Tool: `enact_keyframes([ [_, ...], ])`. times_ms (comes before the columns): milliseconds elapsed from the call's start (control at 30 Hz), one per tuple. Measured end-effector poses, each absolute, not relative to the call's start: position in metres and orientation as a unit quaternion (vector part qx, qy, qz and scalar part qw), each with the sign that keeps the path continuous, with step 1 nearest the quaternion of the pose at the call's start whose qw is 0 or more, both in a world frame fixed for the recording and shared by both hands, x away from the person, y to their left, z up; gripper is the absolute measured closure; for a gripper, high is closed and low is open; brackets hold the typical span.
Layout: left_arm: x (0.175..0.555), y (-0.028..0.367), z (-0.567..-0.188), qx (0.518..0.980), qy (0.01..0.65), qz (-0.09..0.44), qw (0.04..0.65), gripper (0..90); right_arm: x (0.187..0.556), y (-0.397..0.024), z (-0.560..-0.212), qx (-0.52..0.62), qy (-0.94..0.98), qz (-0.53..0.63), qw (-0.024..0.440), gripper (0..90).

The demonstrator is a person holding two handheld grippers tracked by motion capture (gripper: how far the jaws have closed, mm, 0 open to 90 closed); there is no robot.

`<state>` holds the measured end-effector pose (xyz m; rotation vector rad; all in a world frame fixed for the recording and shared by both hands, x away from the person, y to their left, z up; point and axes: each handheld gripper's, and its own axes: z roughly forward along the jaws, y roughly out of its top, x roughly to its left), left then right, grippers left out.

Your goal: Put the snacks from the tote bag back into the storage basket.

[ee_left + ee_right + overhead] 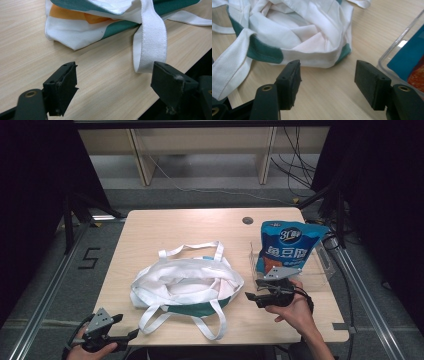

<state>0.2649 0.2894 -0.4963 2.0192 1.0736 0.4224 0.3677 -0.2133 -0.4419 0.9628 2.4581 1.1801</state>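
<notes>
Even overhead light keeps the worktop [150,227] bright while the room around it sinks into black. Shadows are soft and short. Both gripper views are sharp just beyond the jaws, slightly soft on the jaws themselves, with faint glare on the clear bin [398,45].

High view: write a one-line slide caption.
Open white tote bag between left gripper and right gripper, blue snack pouch in clear bin.
</notes>
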Motion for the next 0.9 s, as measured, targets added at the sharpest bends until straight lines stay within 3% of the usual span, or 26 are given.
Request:
enact_keyframes([
  [133,0.265,0.293,-0.495,0.813,0.408,0.168,0.38,20.1,0.364,-0.21,-0.448,0.325,0.845,0.408,0.117,38.5],
  [900,0.264,0.291,-0.495,0.805,0.416,0.163,0.39,20.1,0.35,-0.211,-0.471,0.335,0.844,0.406,0.107,34.1],
])
